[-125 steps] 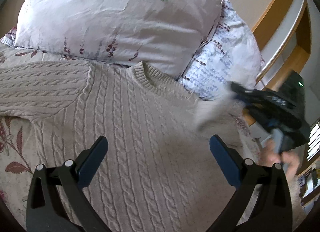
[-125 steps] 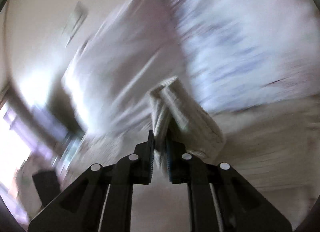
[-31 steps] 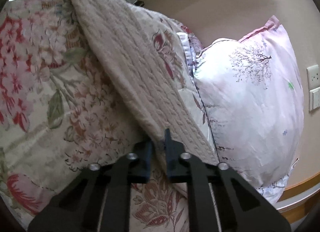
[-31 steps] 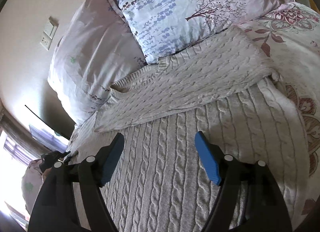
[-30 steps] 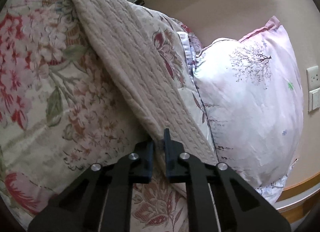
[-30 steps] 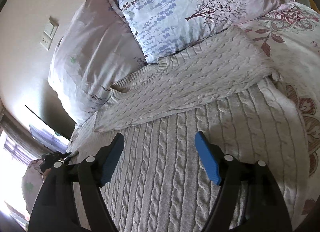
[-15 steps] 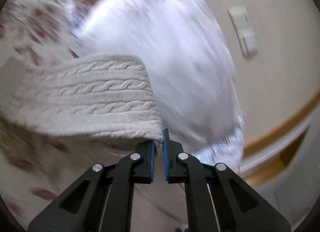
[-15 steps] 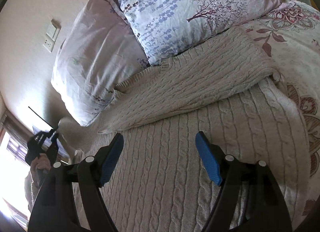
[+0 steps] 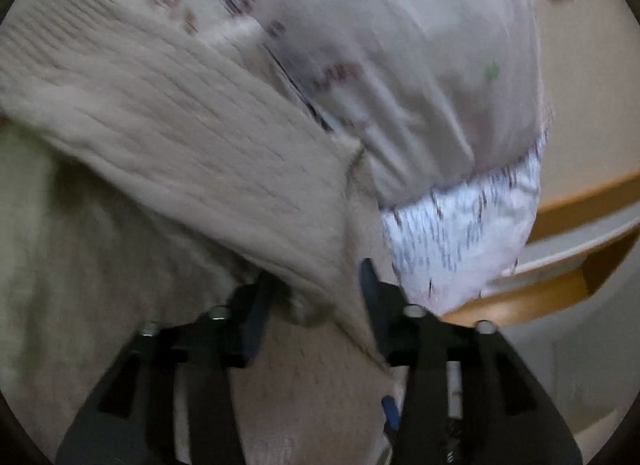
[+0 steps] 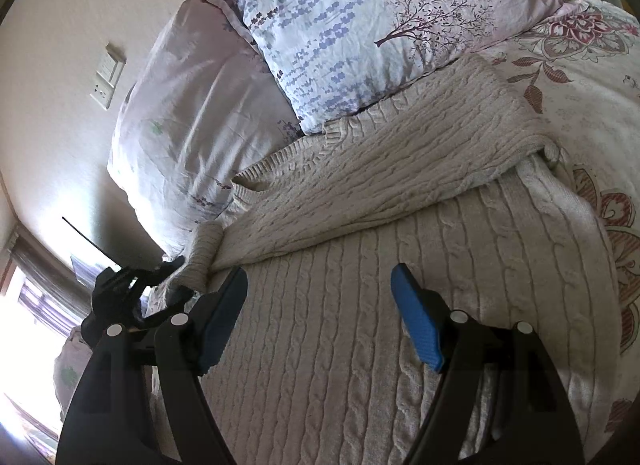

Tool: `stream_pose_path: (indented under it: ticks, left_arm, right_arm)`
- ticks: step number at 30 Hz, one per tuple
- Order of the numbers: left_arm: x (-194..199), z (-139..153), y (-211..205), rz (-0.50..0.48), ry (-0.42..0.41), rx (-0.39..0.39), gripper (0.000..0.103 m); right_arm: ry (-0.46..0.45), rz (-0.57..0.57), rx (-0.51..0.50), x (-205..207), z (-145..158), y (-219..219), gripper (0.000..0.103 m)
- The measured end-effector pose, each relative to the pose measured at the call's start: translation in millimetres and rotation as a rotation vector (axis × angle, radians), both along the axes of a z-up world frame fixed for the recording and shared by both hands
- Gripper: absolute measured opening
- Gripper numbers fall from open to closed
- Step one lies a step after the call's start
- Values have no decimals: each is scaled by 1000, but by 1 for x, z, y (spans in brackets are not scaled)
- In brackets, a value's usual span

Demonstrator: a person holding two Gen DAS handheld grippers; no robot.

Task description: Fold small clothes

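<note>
Sweater (image 10: 360, 325) flat on bed below the pillows (image 10: 360, 25) | right sleeve (image 10: 400, 161) folded across chest | left gripper (image 9: 316, 297) jaws parted around left sleeve (image 9: 180, 137) | right gripper (image 10: 320, 313) wide apart, empty | next, likely: lay left sleeve across chest.

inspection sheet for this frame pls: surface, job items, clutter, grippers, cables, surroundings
Surface: bed with floral bedspread.
Job's things: beige cable-knit sweater lying flat on the bed, right sleeve folded across the chest; left sleeve brought in toward the body, its cuff between the left gripper's fingers.
Clutter: nothing seen.
Grippers: left gripper jaws parted around the left cuff, image blurred; right gripper open, empty, hovering over the sweater body.
Cables: nothing seen.
Surroundings: two pillows at the head, pale lilac pillow and tree-print pillow; wall switch plate; wooden headboard edge; bright window.
</note>
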State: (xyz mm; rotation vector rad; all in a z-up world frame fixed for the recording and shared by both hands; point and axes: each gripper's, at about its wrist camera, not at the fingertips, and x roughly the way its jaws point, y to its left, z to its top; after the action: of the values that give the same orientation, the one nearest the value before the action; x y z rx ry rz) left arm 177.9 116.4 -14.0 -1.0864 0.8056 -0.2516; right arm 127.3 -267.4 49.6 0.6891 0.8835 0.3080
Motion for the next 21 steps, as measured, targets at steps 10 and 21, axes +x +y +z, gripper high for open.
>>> stream_pose_path:
  ticks: [10, 21]
  left_arm:
    - [-22, 3, 88, 246, 16, -49, 21]
    - [23, 79, -22, -66, -248, 130, 8]
  right_arm:
    - [-8, -3, 15, 0, 1, -1, 76]
    - [-14, -10, 25, 0, 4, -5, 76]
